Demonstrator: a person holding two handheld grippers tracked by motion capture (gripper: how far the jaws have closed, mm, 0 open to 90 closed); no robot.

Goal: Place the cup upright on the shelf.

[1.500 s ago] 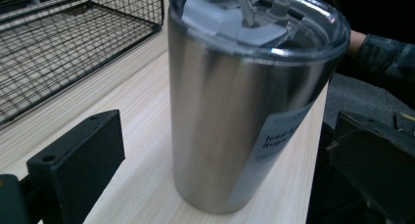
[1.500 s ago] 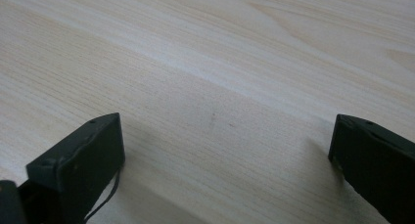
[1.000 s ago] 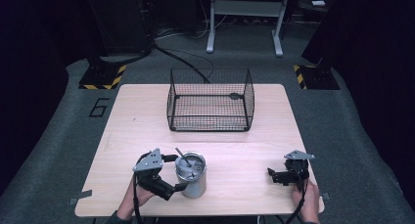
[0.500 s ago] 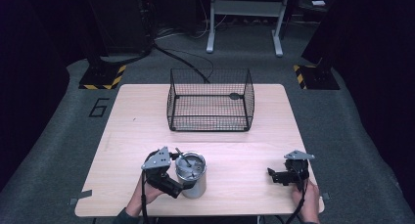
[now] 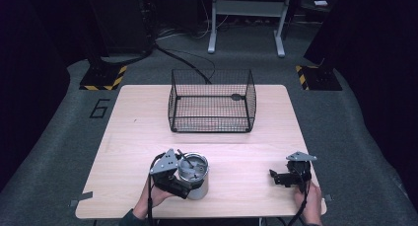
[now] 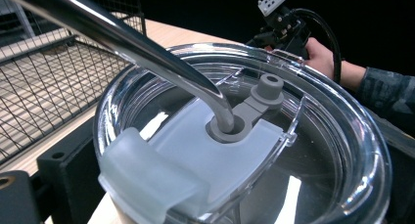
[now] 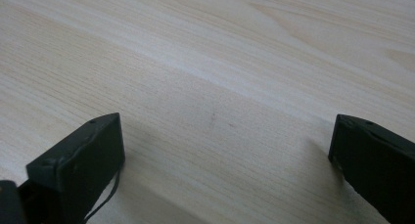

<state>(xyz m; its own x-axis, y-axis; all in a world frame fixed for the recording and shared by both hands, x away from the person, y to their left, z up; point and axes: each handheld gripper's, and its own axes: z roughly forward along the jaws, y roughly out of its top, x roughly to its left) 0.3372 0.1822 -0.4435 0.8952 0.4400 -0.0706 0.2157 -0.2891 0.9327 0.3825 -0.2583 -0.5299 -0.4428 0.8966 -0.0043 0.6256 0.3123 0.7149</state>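
Steel tumbler stands upright at the table's near edge, touching the left gripper, which comes at it from the left and low. Its jaws sit against the tumbler's wall; from this height I cannot tell whether they press it. A bent straw rises from the lid, leaning back toward the gripper's grey plate. Wire basket sits well beyond the tumbler, toward the far edge. Right gripper rests low over bare wood well to the tumbler's right, a hand behind it, its nose pointing toward the tumbler.

Left gripper view: clear lid very close, between the jaws. One black jaw shows at lower left, just beside the lid's rim, the other dark at the right edge. Jaws wide around the tumbler; contact cannot be confirmed. Metal straw passes through a grey grommet in the lid, with a grey slider tab nearest the camera. Basket beyond at left. Farther off, upper right, the other gripper held by the hand, sleeve behind.

Right gripper view: both jaws spread wide apart, nothing between them, tips down at the pale wood table.
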